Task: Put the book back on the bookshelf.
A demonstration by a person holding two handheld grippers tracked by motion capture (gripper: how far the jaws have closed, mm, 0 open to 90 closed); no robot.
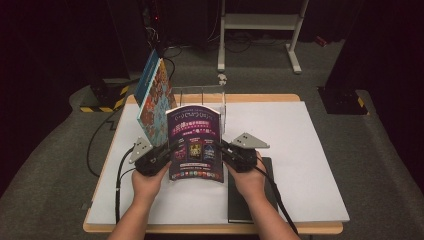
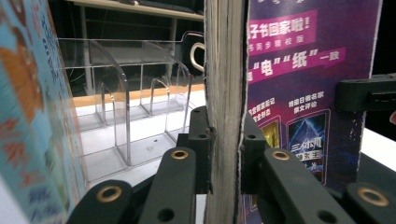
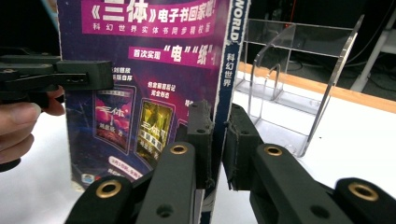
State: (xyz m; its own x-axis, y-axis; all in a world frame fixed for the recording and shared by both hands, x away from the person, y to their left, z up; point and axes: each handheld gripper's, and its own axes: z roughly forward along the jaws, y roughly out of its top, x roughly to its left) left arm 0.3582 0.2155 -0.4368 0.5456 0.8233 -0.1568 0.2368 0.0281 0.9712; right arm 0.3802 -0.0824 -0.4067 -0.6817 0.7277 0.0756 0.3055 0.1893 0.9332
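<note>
A purple magazine [image 1: 195, 142] with Chinese lettering stands upright over the white table top, held from both sides. My left gripper [image 1: 161, 155] is shut on its left, page-edge side, and the left gripper view shows the jaws pinching the page block of the magazine [image 2: 226, 93]. My right gripper [image 1: 231, 155] is shut on its right, spine side; in the right gripper view the jaws clamp the blue spine of the magazine [image 3: 229, 79]. A clear acrylic rack [image 1: 205, 97] with dividers stands just behind the magazine.
A colourful blue and orange book [image 1: 152, 97] leans upright at the rack's left end. A black notebook [image 1: 245, 200] lies flat near the front edge under the right hand. The white board [image 1: 300, 150] extends to the right; carpet lies beyond the table.
</note>
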